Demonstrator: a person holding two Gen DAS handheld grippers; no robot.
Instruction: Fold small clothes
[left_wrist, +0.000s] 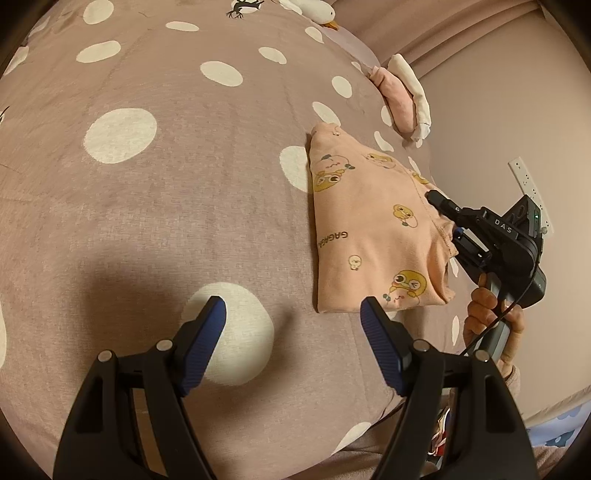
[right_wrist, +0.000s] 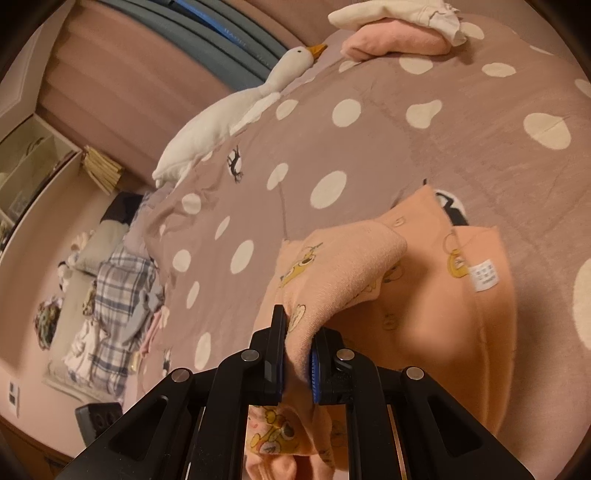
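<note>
A small peach garment (left_wrist: 369, 236) with yellow cartoon prints lies partly folded on the polka-dot bed cover (left_wrist: 166, 203). My left gripper (left_wrist: 293, 314) is open and empty, just off the garment's near left corner. My right gripper (left_wrist: 445, 218) is at the garment's right edge. In the right wrist view it (right_wrist: 297, 345) is shut on a fold of the peach garment (right_wrist: 343, 258) and lifts that edge off the bed. A white care label (right_wrist: 484, 275) shows on the garment's inner side.
A pile of folded pink and white clothes (left_wrist: 404, 96) lies at the bed's far edge, also in the right wrist view (right_wrist: 399, 33). A white goose plush (right_wrist: 229, 110) lies on the bed. Plaid bedding (right_wrist: 125, 295) lies on the floor beside the bed.
</note>
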